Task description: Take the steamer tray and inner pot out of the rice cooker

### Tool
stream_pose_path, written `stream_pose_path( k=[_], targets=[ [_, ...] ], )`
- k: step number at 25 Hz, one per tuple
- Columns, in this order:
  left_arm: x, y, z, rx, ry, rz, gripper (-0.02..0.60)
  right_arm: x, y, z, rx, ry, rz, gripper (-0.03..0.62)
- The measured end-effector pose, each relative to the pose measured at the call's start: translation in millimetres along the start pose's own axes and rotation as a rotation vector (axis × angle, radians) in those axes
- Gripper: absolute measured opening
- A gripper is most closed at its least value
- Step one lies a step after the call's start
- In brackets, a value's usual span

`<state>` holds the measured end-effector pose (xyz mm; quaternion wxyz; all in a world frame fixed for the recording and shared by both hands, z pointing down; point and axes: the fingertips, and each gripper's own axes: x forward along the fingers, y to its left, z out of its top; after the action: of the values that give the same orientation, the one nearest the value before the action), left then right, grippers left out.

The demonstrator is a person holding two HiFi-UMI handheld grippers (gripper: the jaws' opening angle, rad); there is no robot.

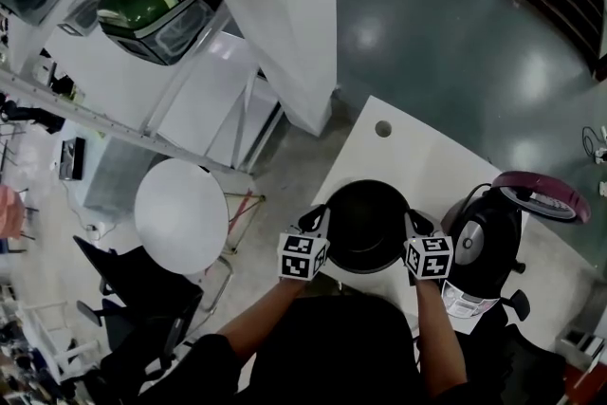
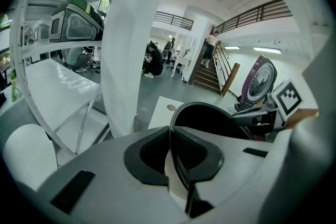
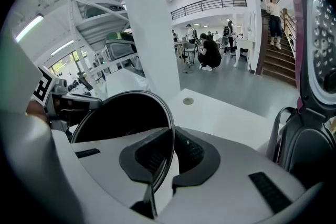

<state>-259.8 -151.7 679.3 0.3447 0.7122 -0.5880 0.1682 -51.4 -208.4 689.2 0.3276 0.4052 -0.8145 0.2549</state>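
A black inner pot (image 1: 366,225) hangs just over the white table (image 1: 417,158), left of the rice cooker (image 1: 488,247). My left gripper (image 1: 316,219) is shut on the pot's left rim, and my right gripper (image 1: 415,225) is shut on its right rim. In the left gripper view the thin rim (image 2: 173,128) runs between the black pads of the left gripper (image 2: 172,157). The right gripper view shows the pot's rim (image 3: 169,128) pinched between the right gripper's (image 3: 167,157) pads. The cooker's purple lid (image 1: 542,195) stands open. No steamer tray is visible.
A round white stool (image 1: 181,215) stands left of the table. A white pillar (image 1: 275,14) and white shelving (image 1: 142,100) holding a green-topped appliance (image 1: 156,5) lie beyond. A cable hole (image 1: 383,128) marks the table's far end. A paper (image 1: 465,303) lies near the cooker's base.
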Motion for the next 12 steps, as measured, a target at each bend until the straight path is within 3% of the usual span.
stream_pose_path(
  k=[12],
  targets=[
    [14, 8, 6, -0.010, 0.008, 0.027, 0.025, 14, -6, 10, 0.020, 0.007, 0.011, 0.025]
  ],
)
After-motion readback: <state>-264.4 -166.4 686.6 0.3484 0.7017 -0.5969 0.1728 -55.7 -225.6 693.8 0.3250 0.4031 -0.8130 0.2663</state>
